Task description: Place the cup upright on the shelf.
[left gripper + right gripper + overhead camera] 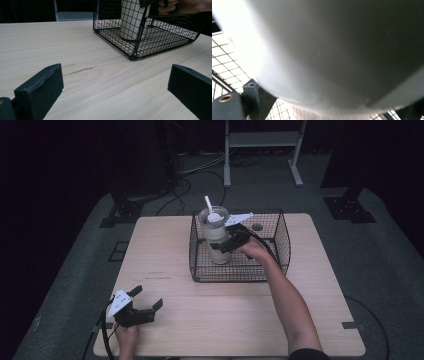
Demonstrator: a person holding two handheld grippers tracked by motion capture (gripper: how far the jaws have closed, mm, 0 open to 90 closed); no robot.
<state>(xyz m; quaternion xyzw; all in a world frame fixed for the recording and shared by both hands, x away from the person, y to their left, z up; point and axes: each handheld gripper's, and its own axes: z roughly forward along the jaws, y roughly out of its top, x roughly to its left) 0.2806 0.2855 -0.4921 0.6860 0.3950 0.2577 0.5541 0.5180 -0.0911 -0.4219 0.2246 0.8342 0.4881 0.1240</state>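
Toward the far side of the pale wooden surface [165, 270], a black wire basket [280, 245] stands with a tall white cup [216, 237] upright inside its left part. The cup has a clear lid and a white straw [207, 202] sticking up at a slant. The person's right arm reaches forward over the basket's near rim, and the right tongs [231, 242] sit against the cup's side about halfway up. In the right gripper view the cup's pale wall [337, 50] looms right in front of the camera, with a black jaw to either side of it at the bottom, so the tongs appear closed around the cup. In the left gripper view, the cup's foot [130, 25] seems to rest on the mesh floor of the basket [160, 40], though the wire partly screens it.

The left tongs [147, 302] rest near the front left corner of the surface, well apart from the basket. Their jaws stand wide open with nothing between them.

Judging from this, the cup is gripped and is either just arriving in the basket or about to be lifted out; the pictures do not settle which. Either way, the handling is at its midpoint: the grip is made, and a release or a lift remains.
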